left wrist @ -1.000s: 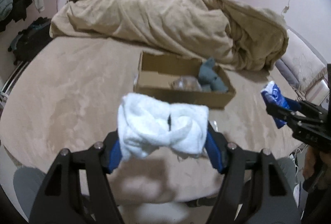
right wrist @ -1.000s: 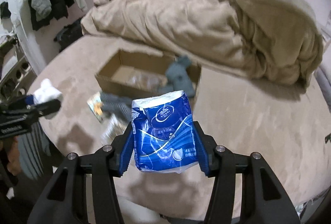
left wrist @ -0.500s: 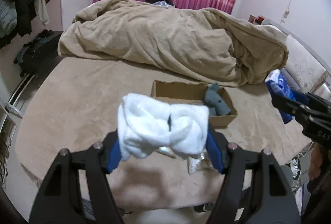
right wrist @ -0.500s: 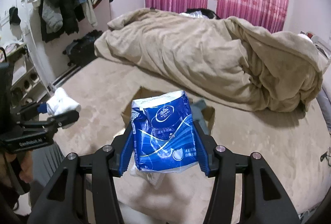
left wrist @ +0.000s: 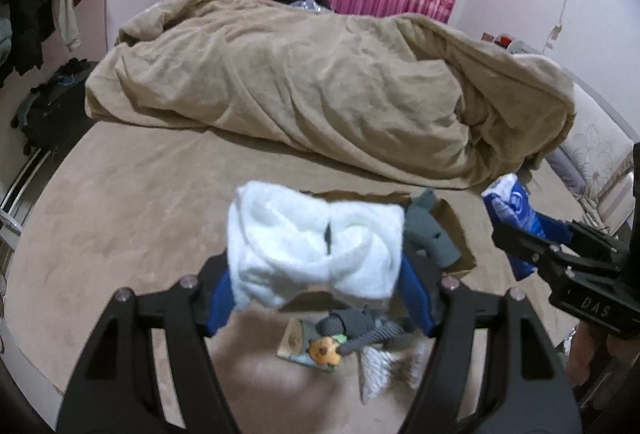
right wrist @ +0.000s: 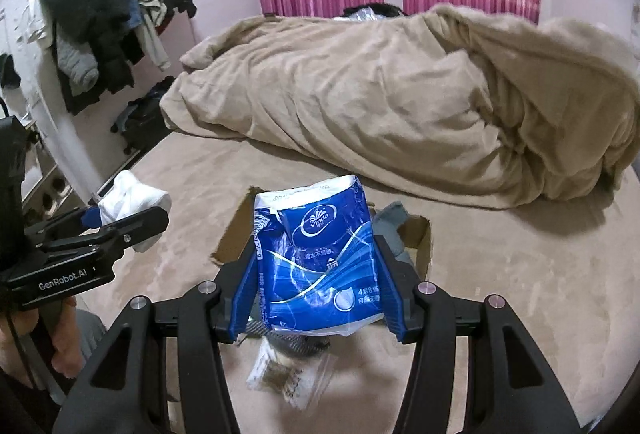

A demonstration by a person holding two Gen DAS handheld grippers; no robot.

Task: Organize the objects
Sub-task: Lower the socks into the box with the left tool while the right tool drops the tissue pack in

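Note:
My left gripper [left wrist: 316, 266] is shut on a white rolled towel [left wrist: 312, 246] and holds it in the air above the bed. My right gripper [right wrist: 316, 274] is shut on a blue tissue pack [right wrist: 316, 262], also held up. The cardboard box [left wrist: 456, 234] lies on the bed behind and below both, mostly hidden; a grey cloth [left wrist: 430, 230] lies in it. In the right wrist view the box [right wrist: 420, 246] shows behind the pack. Each gripper appears in the other's view: the left gripper [right wrist: 116, 218] at left, the right gripper [left wrist: 516, 222] at right.
A grey sock with an orange patch [left wrist: 336, 338] and a clear plastic packet [right wrist: 288, 378] lie on the bed in front of the box. A heaped tan duvet [left wrist: 320, 85] fills the far side. Clothes [right wrist: 104, 33] hang on the left wall.
Both grippers have risen and pulled back from the box, each keeping its load. The box now sits lower in view, largely hidden behind the towel and the pack.

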